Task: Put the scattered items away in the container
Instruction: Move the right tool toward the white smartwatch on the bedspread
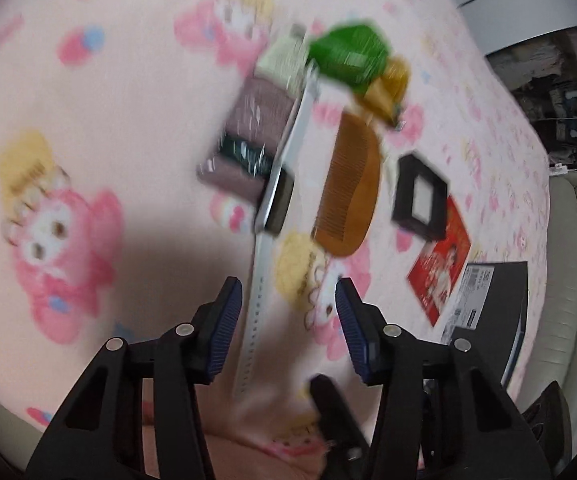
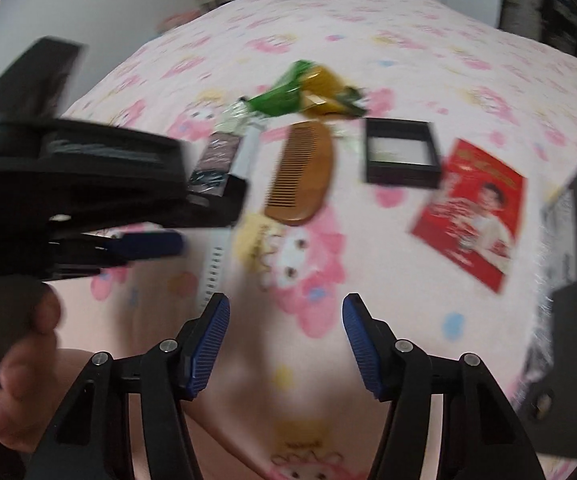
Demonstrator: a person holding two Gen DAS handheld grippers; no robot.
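Note:
Scattered items lie on a pink cartoon-print cloth: a white-strapped smartwatch (image 1: 276,200), a brown wooden comb (image 1: 350,192) (image 2: 300,172), a green packet (image 1: 348,54) (image 2: 282,98), an amber packet (image 1: 388,86), a brownish sachet (image 1: 248,136), a small black box (image 1: 420,196) (image 2: 402,152) and a red leaflet (image 1: 440,264) (image 2: 474,208). My left gripper (image 1: 288,304) is open and empty just above the watch strap. My right gripper (image 2: 286,320) is open and empty over bare cloth. The left gripper also shows side-on in the right wrist view (image 2: 144,244).
A dark box with a white label (image 1: 488,312) sits at the cloth's right edge, also seen in the right wrist view (image 2: 576,240). A pale sofa arm (image 1: 576,260) lies beyond it. Both views are motion-blurred.

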